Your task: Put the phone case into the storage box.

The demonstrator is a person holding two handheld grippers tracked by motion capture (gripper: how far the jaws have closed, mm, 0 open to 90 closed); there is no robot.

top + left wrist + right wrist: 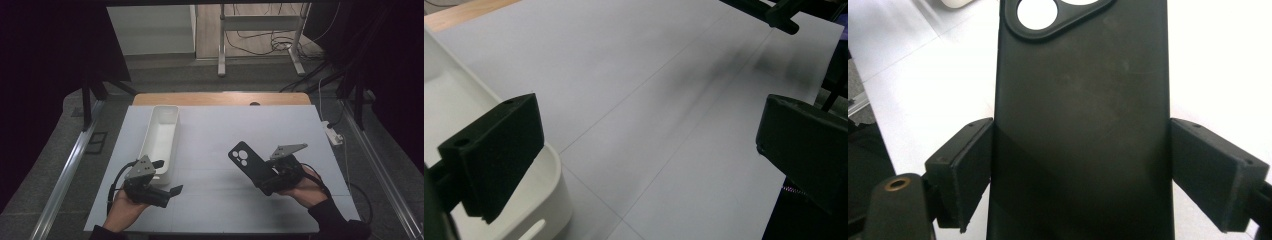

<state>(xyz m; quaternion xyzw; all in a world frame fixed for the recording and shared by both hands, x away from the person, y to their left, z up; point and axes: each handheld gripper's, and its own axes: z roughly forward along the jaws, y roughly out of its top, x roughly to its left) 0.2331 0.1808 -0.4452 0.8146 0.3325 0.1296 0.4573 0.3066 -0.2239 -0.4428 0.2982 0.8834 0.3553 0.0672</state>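
Black matte plastic phone case (1080,125), flat-backed with round camera cut-outs at its far end, sits clamped across its width between the jaws of the right tongs (265,175); in the right gripper view both jaws press on its long edges. From the high view the case is carried low over the right half of the table (225,140), which is covered in a pale grey-white sheet, and points up and left toward the centre. Left tongs (167,192) are held near the table's front-left, jaws spread wide with nothing between them; the left gripper view shows bare sheet in the gap. Just beyond and beside the left tongs lies the long white plastic bin (161,137), open-topped, apparently with nothing inside, running front to back along the left side. Judgement on progress: pickup done, the case is secured; transfer toward the bin, if that is the goal, is not yet done, and release is left. Room: open sheet between case and bin, nothing in the path. Near rim of the bin sits close to the left tongs, so some crowding is possible there. At the far edge a strip of bare wooden tabletop (220,98) shows; right edge lies near the right hand (305,190).
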